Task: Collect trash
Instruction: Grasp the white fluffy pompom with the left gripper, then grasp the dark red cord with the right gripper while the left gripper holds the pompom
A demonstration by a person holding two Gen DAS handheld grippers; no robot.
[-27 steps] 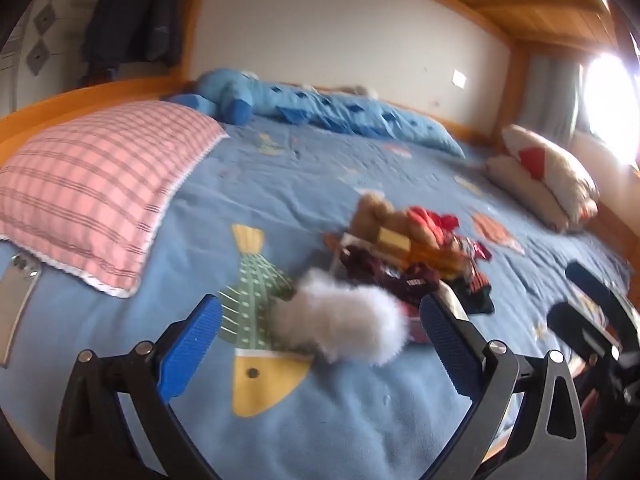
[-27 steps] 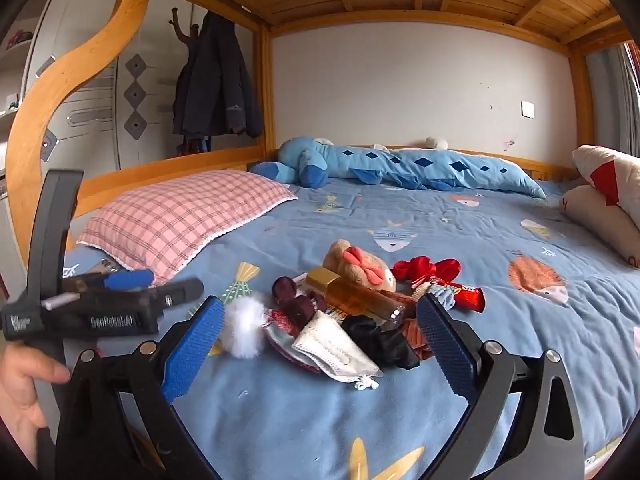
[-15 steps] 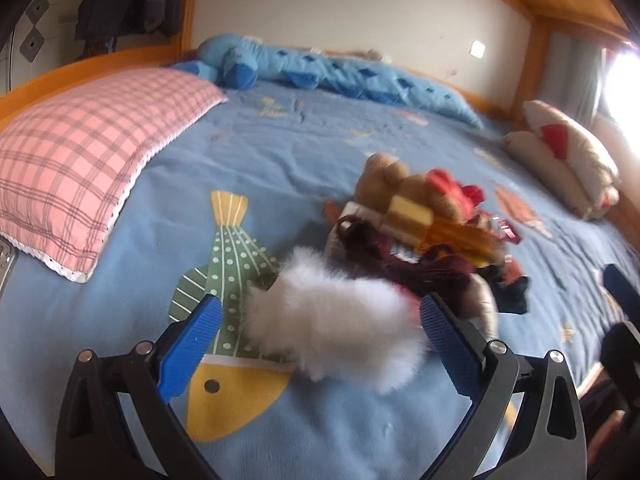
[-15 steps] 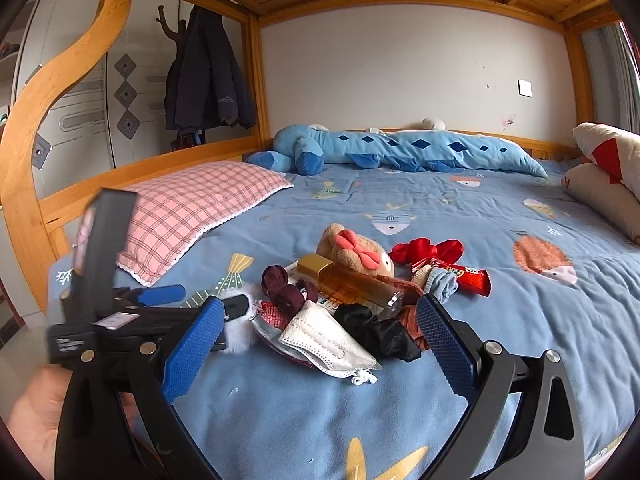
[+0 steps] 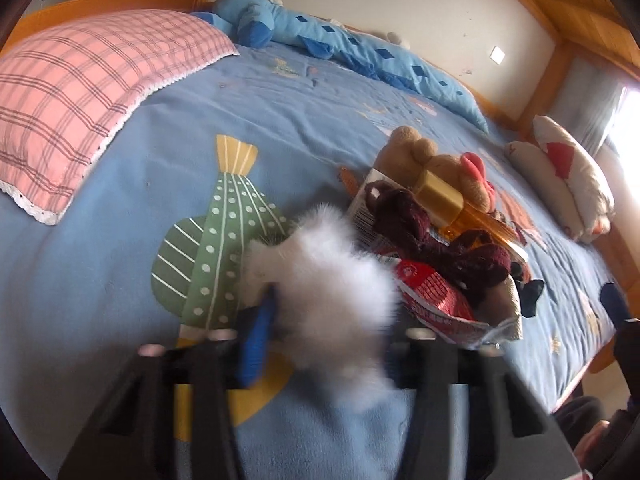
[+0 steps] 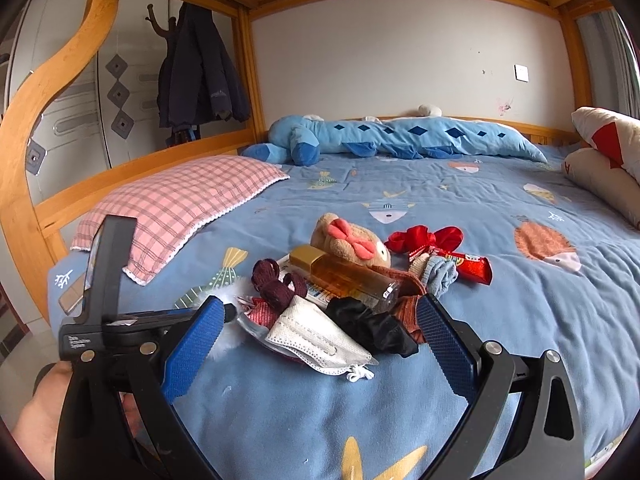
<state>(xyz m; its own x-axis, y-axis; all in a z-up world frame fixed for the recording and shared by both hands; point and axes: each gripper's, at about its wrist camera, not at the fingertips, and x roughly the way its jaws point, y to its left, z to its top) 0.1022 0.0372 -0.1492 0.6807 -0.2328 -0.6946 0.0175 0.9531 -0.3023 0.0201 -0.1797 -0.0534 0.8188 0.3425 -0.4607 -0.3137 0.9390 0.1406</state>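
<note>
A white fluffy pom-pom [image 5: 332, 292] lies on the blue bedspread at the near edge of a heap of clutter. My left gripper [image 5: 324, 340] is shut on it: the blue left pad presses into the fluff, which hides the right pad. The heap holds a teddy bear [image 6: 348, 240], an amber bottle [image 6: 344, 280], a maroon knitted piece [image 6: 276, 284], a white face mask [image 6: 316, 336], a black scrunchie [image 6: 372, 324] and a red wrapper [image 6: 468, 268]. My right gripper [image 6: 318, 344] stands open, short of the mask, holding nothing. The left gripper [image 6: 120, 328] shows at its left.
A pink plaid pillow [image 5: 80, 92] lies to the left, with a phone [image 6: 74, 296] beside it. A long blue plush toy [image 6: 380, 136] lines the far wall and cream pillows [image 6: 604, 160] sit on the right. The wooden bed frame [image 6: 48, 92] rises at left.
The left gripper moved forward and down onto the white pom-pom and its jaws closed on it. The right gripper stayed open and edged closer to the heap.
</note>
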